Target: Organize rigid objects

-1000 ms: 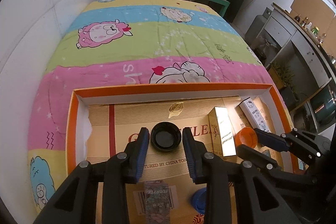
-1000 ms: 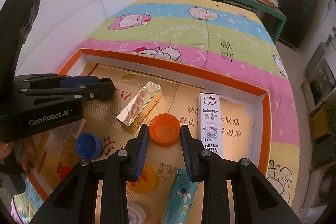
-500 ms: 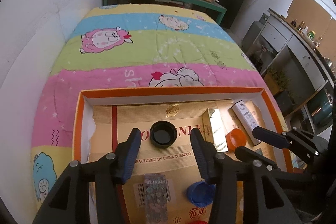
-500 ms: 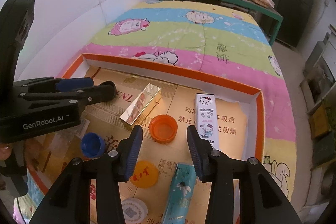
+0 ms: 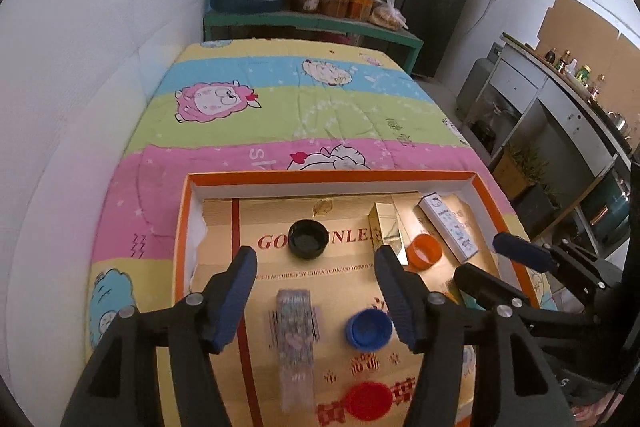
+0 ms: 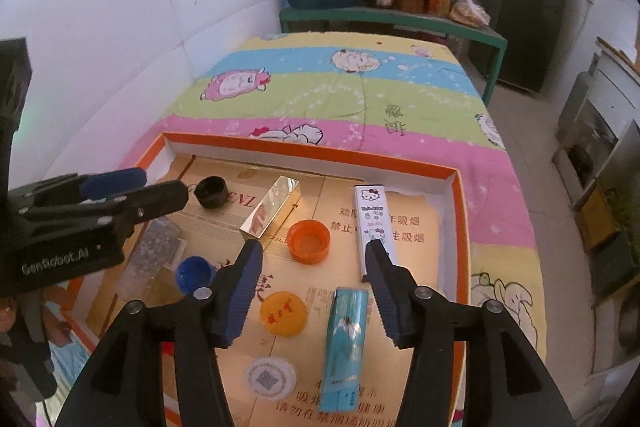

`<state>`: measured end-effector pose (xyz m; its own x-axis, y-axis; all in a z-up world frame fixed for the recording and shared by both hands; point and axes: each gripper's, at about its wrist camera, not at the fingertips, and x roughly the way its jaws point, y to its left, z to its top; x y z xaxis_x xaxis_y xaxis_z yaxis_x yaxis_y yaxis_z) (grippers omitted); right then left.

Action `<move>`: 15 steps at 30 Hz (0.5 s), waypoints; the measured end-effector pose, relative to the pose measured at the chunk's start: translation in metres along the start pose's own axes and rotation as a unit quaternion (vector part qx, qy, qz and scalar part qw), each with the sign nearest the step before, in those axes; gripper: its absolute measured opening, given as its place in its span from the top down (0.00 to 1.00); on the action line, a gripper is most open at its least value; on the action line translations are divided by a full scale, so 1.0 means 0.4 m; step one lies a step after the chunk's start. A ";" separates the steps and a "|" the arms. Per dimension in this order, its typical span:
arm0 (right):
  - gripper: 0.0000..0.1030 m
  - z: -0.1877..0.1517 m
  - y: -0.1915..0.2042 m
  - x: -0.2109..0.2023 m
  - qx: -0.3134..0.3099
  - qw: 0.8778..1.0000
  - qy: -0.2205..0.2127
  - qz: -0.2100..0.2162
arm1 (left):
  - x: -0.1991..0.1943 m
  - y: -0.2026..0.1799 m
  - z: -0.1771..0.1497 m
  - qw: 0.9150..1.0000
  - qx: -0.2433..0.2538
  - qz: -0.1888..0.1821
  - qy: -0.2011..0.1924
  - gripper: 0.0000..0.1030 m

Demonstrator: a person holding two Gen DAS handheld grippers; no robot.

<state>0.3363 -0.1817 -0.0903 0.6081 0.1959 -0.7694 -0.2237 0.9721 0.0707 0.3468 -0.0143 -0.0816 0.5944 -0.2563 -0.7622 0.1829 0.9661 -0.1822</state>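
**Both claws open and empty above a tray of loose caps and boxes**

In the left wrist view the left claw (image 5: 316,291) is seen with its jaws opening wide, nothing between the pads; the black bottle cap (image 5: 307,239) lies free on the gold cardboard liner just above the jaw tips, in the centre of the frame. In the right wrist view the right claw (image 6: 314,287) is likewise opening and holds nothing; the orange bottle cap (image 6: 309,241) sits open side up between and beyond its tips. All of the task's pieces are inside the shallow orange-rimmed box lid (image 6: 312,153), which rests on a cartoon-print quilt (image 6: 340,95) over a bed.

Trouble is judged most likely from crowding. The gold foil box (image 6: 270,213) lies just beside the orange cap, and the white cartoon-cat box (image 6: 374,223) is close to the right pad, so a wide descent could nudge either one aside. The blue bottle cap (image 5: 369,327) lies against the left claw's right finger in the lower centre of the frame and could be swept away. The caps are low and smooth, so a pinch on the rim could squirt them out. The two claws are close together near the tray's middle, and a clash is possible. The soft bedding could also let the tray tilt under pressure.
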 end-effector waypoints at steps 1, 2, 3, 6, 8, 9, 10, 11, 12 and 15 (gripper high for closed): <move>0.39 -0.005 0.001 -0.010 0.004 1.000 -0.004 -0.003 | -0.008 -0.002 -0.006 1.000 0.000 0.001 -0.002 0.41; 0.39 -0.010 0.002 -0.021 0.006 1.000 -0.010 -0.007 | -0.022 -0.003 -0.014 1.000 0.000 0.004 -0.007 0.41; 0.39 -0.015 0.004 -0.032 0.007 1.000 -0.015 -0.011 | -0.030 -0.003 -0.020 1.000 0.000 0.005 -0.011 0.41; 0.37 -0.031 0.010 -0.060 0.013 0.999 -0.025 -0.017 | -0.063 -0.004 -0.043 1.000 -0.004 0.009 -0.025 0.41; 0.36 -0.042 0.014 -0.076 0.017 0.999 -0.029 -0.019 | -0.080 -0.002 -0.053 0.999 -0.008 0.008 -0.032 0.41; 0.36 -0.048 0.018 -0.084 0.018 0.999 -0.032 -0.021 | -0.094 -0.004 -0.062 0.999 -0.010 0.008 -0.038 0.41; 0.36 -0.054 0.021 -0.093 0.019 0.999 -0.035 -0.023 | -0.099 -0.004 -0.064 0.999 -0.010 0.009 -0.040 0.41; 0.36 -0.060 0.025 -0.104 0.019 0.999 -0.038 -0.024 | -0.112 -0.007 -0.071 0.999 -0.010 0.009 -0.045 0.41; 0.36 -0.064 0.029 -0.112 0.019 0.999 -0.041 -0.026 | -0.122 -0.009 -0.076 0.999 -0.011 0.010 -0.049 0.41; 0.36 -0.080 0.039 -0.133 0.020 0.998 -0.047 -0.030 | -0.149 -0.016 -0.091 0.998 -0.012 0.007 -0.055 0.41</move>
<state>0.2761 -0.1812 -0.0684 0.6889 0.1465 -0.7099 -0.1557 0.9864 0.0525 0.2815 -0.0040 -0.0577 0.6794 -0.2424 -0.6925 0.1555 0.9700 -0.1870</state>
